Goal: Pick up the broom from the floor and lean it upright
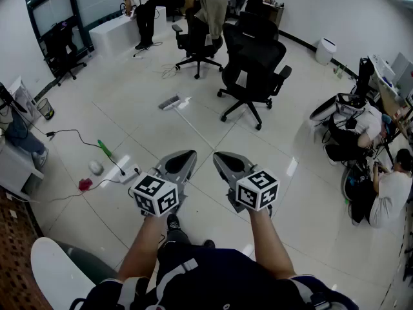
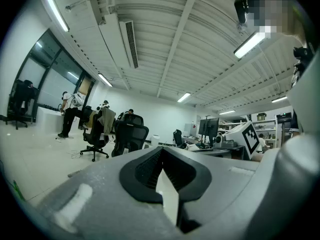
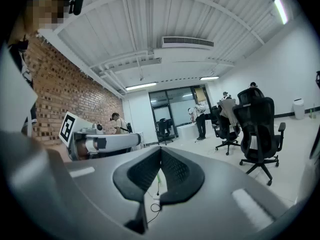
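Slim, pale, grey-headed broom [image 1: 171, 102], flat down

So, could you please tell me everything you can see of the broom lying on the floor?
The broom lies flat on the pale tiled floor, some way ahead of the person and just left of the nearest black office chair. Its small head looks grey and whitish. A thin pale handle seems to run from the head toward the person, though it is hard to tell from the tile joints. Nothing but the floor touches it, and it has not yet been picked up.
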A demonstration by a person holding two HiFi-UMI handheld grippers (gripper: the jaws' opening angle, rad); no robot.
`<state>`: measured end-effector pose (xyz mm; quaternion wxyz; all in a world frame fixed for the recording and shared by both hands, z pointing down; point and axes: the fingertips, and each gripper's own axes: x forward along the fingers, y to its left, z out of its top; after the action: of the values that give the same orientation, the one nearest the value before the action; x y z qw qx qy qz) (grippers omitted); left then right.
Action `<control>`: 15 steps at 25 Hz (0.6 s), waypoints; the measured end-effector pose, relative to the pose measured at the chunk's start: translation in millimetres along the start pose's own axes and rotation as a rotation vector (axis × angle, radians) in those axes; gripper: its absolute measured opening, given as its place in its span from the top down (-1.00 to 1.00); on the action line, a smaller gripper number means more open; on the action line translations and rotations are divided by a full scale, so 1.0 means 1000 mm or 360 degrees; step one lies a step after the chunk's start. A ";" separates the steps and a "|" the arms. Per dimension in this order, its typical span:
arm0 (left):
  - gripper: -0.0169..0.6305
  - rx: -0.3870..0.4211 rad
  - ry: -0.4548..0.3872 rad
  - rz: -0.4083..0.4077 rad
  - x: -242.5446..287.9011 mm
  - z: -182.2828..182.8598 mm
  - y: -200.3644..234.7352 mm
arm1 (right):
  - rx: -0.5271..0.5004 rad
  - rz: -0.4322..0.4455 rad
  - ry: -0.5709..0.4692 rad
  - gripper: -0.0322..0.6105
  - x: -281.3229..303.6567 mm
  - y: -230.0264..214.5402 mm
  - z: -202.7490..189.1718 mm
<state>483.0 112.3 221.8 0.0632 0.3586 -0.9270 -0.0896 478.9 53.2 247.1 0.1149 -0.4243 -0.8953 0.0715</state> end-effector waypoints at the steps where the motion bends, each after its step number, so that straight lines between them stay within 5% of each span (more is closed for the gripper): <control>1: 0.95 -0.0002 0.0001 -0.0001 0.001 0.001 0.004 | 0.0002 0.0000 0.0006 0.88 0.004 -0.002 0.000; 15: 0.95 0.0034 0.0065 -0.0063 0.026 0.013 0.120 | 0.0026 -0.0079 0.0050 0.88 0.114 -0.033 0.011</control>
<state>382.8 183.2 236.3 0.0764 0.3792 -0.9192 -0.0735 381.8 121.0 260.6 0.1343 -0.4021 -0.9030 0.0691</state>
